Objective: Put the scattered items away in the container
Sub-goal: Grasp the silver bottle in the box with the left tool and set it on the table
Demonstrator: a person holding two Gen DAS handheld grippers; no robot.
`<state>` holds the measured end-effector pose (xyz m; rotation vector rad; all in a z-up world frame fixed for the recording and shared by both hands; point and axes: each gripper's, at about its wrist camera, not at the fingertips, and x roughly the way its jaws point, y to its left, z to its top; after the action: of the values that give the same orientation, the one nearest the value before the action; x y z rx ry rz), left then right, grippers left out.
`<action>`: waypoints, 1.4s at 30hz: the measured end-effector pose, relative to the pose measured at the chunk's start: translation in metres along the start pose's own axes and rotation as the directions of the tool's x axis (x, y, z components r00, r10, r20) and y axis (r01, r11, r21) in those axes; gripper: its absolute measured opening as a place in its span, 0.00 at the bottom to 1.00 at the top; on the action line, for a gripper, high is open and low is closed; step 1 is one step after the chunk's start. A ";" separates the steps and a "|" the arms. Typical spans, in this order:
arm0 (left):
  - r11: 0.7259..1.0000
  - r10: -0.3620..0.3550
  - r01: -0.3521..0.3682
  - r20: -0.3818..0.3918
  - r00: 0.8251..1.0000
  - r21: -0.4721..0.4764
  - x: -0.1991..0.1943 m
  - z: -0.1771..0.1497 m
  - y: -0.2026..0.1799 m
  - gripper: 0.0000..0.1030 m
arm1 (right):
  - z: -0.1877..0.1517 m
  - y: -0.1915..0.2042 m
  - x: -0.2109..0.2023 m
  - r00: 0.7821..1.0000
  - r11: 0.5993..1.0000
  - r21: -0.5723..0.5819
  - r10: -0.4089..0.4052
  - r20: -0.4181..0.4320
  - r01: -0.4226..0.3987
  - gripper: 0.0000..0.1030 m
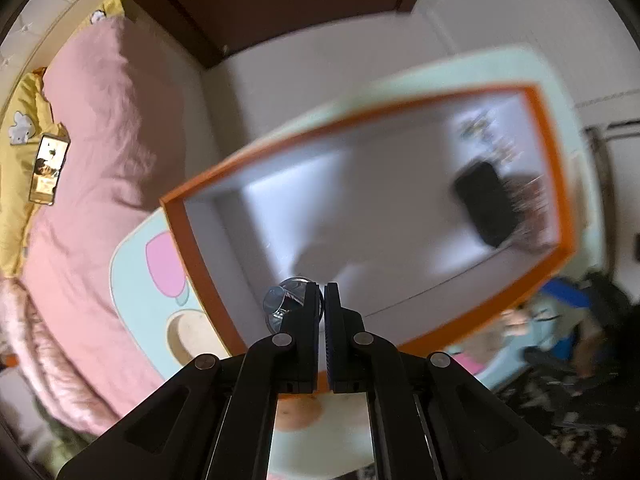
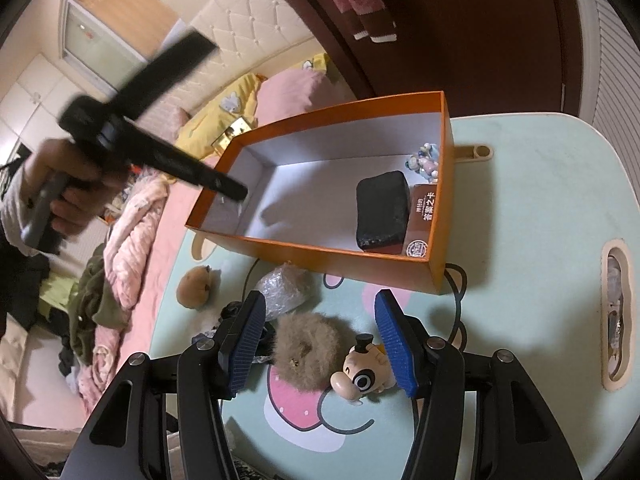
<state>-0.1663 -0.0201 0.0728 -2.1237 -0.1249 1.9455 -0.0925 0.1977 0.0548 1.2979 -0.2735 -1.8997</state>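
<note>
Left wrist view only: left gripper (image 1: 323,300) fingers pressed together over the orange box (image 1: 192,240), a small clear glassy item (image 1: 282,300) against the left finger, grip unclear; phone (image 1: 48,170) on the bed. Right wrist view only: right gripper (image 2: 320,344) fingers apart, gripping nothing, above a fluffy pompom (image 2: 310,354) and cartoon figurine (image 2: 360,376) near the tabletop (image 2: 520,200) front edge. In the box's right end: black block (image 2: 382,210), brown card box (image 2: 420,220) with Chinese print, unreadable.
</note>
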 end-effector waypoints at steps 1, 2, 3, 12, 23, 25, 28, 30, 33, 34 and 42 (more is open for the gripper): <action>1.000 -0.026 0.026 0.027 0.999 -0.009 -0.009 -0.001 0.000 0.03 | 0.000 0.001 0.000 1.000 1.000 -0.006 0.000 -0.002 0.000 0.55; 0.999 -0.046 0.047 0.049 0.998 -0.012 -0.018 -0.005 0.003 0.03 | 0.000 0.003 0.000 1.000 1.000 -0.010 0.000 -0.004 0.000 0.55; 0.997 -0.072 0.074 0.080 0.994 -0.011 -0.026 -0.011 0.001 0.03 | 0.000 0.004 0.000 1.000 1.000 -0.014 0.000 -0.004 0.000 0.55; 0.962 -0.256 0.269 0.211 0.944 -0.038 -0.042 -0.076 -0.002 0.03 | -0.003 0.017 0.004 1.000 0.999 -0.047 -0.018 -0.025 0.017 0.55; 0.938 -0.223 0.317 0.452 0.864 -0.143 -0.005 -0.137 0.004 0.03 | -0.002 0.039 0.011 0.996 0.994 -0.083 -0.076 -0.047 0.072 0.55; 0.944 -0.194 0.295 0.471 0.860 -0.149 0.007 -0.138 0.003 0.03 | 0.001 0.039 0.009 0.995 0.992 -0.088 -0.093 -0.042 0.089 0.55; 0.936 -0.190 0.308 0.492 0.850 -0.170 0.022 -0.137 0.004 0.03 | 0.008 0.038 0.006 0.991 0.988 -0.084 -0.132 -0.034 0.129 0.55; 0.941 -0.151 0.281 0.507 0.849 -0.189 0.029 -0.137 0.002 0.03 | 0.013 0.036 0.005 0.985 0.983 -0.077 -0.168 -0.039 0.164 0.55; 0.949 -0.075 0.219 0.514 0.854 -0.225 0.035 -0.137 0.000 0.03 | 0.020 0.035 0.007 0.974 0.973 -0.078 -0.221 -0.056 0.217 0.55; 0.950 -0.057 0.206 0.515 0.855 -0.237 0.037 -0.137 0.000 0.03 | 0.022 0.036 0.008 0.971 0.970 -0.080 -0.233 -0.063 0.227 0.55; 0.941 -0.033 0.231 0.614 0.789 -0.246 0.034 -0.148 -0.005 0.25 | 0.029 0.049 0.016 0.976 0.981 -0.096 -0.180 -0.120 0.169 0.55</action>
<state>-0.0156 -0.0263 0.0516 -1.4896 -0.7263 2.5738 -0.0957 0.1472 0.0845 1.4184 -0.0116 -1.9397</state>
